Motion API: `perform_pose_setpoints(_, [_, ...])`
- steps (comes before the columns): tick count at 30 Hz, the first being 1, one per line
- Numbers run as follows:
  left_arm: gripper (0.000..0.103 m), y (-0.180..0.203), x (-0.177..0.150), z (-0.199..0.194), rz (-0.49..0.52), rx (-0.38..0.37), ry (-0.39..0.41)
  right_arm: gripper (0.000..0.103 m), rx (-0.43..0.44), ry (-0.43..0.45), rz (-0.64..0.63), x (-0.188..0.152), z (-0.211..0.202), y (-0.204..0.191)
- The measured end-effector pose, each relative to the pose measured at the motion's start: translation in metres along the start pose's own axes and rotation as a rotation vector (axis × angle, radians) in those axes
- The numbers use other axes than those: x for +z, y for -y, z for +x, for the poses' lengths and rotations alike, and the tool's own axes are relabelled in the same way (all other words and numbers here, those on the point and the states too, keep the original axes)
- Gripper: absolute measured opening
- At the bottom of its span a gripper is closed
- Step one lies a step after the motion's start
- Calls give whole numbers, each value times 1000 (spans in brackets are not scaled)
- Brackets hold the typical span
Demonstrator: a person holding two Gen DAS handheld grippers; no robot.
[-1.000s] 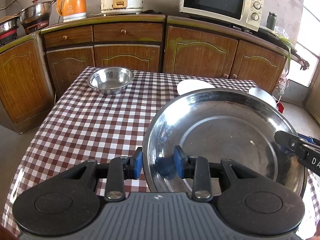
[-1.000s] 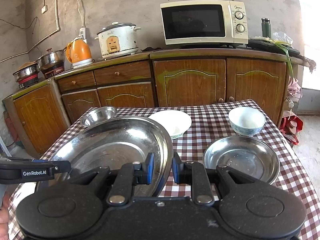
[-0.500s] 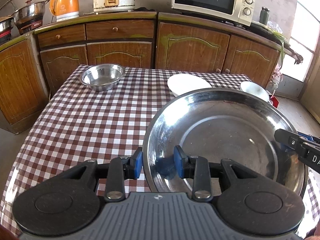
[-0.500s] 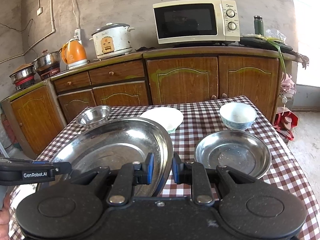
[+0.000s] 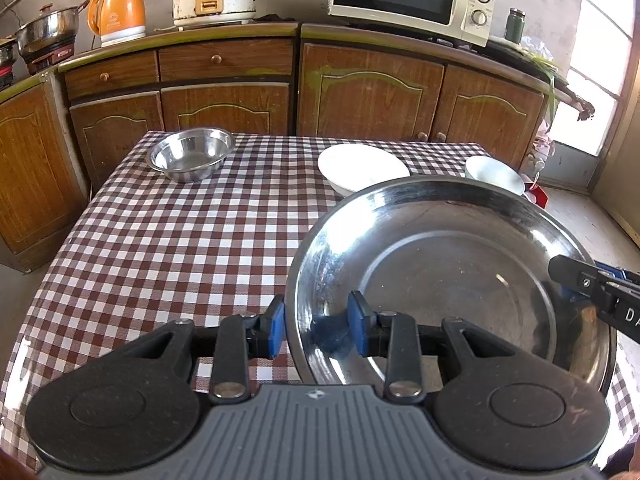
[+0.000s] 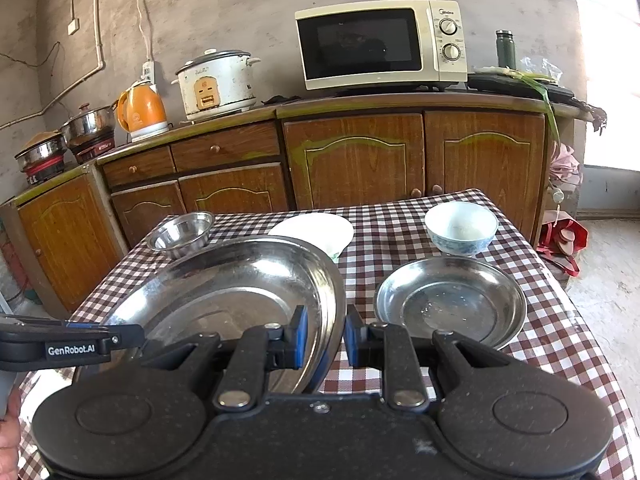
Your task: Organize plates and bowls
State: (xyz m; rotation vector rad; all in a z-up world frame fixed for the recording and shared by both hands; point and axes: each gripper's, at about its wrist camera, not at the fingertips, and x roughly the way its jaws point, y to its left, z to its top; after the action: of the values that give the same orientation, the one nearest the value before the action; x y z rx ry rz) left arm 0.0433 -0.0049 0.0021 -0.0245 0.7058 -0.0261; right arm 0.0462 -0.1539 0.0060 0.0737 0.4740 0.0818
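Holding big steel plate [image 6: 224, 280] lower centre, left hand-held gripper [image 5: 316, 326] and right hand-held gripper [image 6: 325, 340] both pinching its rim. We judge sorting barely begun: small steel plate [image 6: 450, 304], white plate [image 6: 316, 228], steel bowl [image 5: 190, 154], china bowl [image 6: 460, 228] scattered on tabletop [image 5: 180, 232], unstacked.

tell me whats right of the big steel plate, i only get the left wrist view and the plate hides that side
Observer: A smaller steel plate lies flat on the checked tablecloth just right of the big steel plate.
Operator: anything behind it
Observer: A blue-patterned white bowl, upright, standing apart from the smaller plate.
Operator: how is the right gripper holding on
Observer: The right gripper pinches the big plate's right rim, one pad inside and one outside; the left gripper does the same on the opposite rim.
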Motion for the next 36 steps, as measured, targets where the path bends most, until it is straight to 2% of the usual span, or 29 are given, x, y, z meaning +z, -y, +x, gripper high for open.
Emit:
perform_pose_setpoints(19, [35, 13, -14, 0, 36, -31, -29, 25, -25, -19, 7, -14, -14, 16])
perform_pose_setpoints(36, [35, 13, -36, 14, 72, -25, -91, 25, -35, -101, 21, -44, -6, 23])
